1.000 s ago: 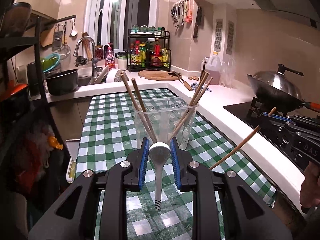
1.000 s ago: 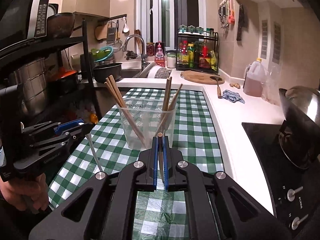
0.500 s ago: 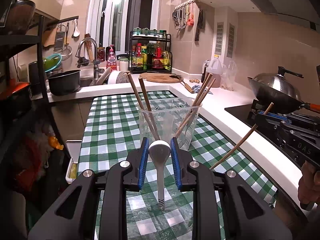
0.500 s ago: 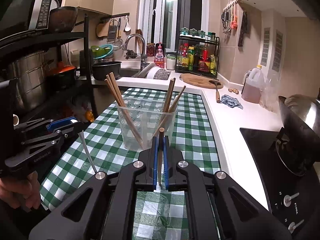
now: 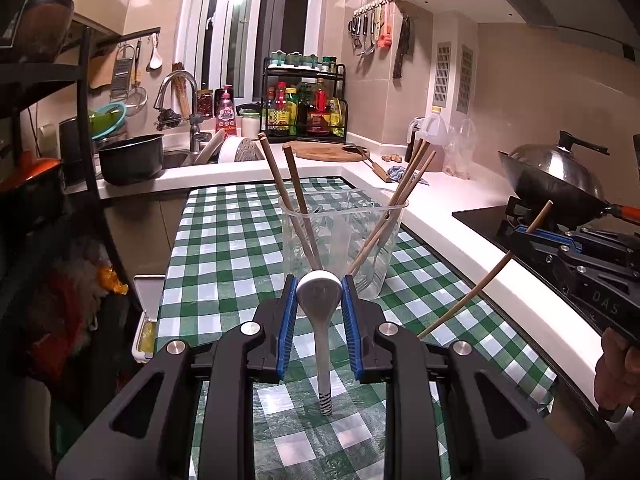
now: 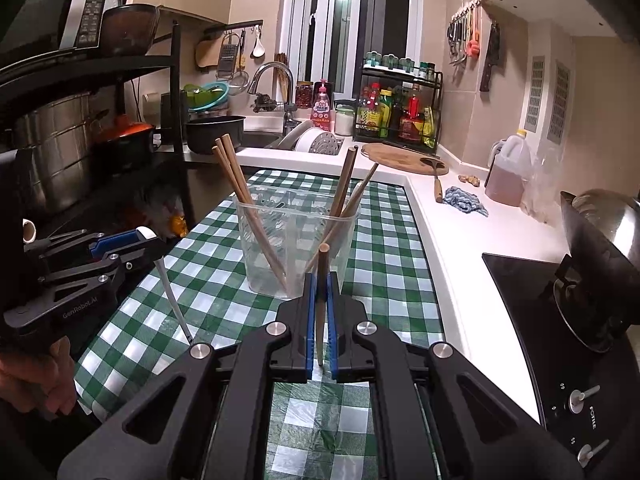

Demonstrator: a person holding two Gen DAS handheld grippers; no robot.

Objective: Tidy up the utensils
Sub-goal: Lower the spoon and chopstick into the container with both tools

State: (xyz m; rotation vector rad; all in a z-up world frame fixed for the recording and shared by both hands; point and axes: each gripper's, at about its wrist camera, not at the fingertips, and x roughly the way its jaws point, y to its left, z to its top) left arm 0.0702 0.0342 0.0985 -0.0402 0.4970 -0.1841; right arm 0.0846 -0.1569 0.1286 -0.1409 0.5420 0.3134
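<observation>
Spoon (image 5: 320,320) pinched bowl-up in left gripper (image 5: 319,300), handle hanging (striped tip). Right gripper (image 6: 320,304) clamps chopstick (image 6: 321,300), w/ cup (image 6: 296,248) just ahead.

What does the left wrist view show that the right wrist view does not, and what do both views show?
Only the left wrist view shows the white spoon's bowl clamped in the left gripper and the wok's black handle. Only the right wrist view shows the microwave, the stove knobs and the chopstick end-on in the right gripper. Both show the clear cup holding four chopsticks on the green checked cloth.
</observation>
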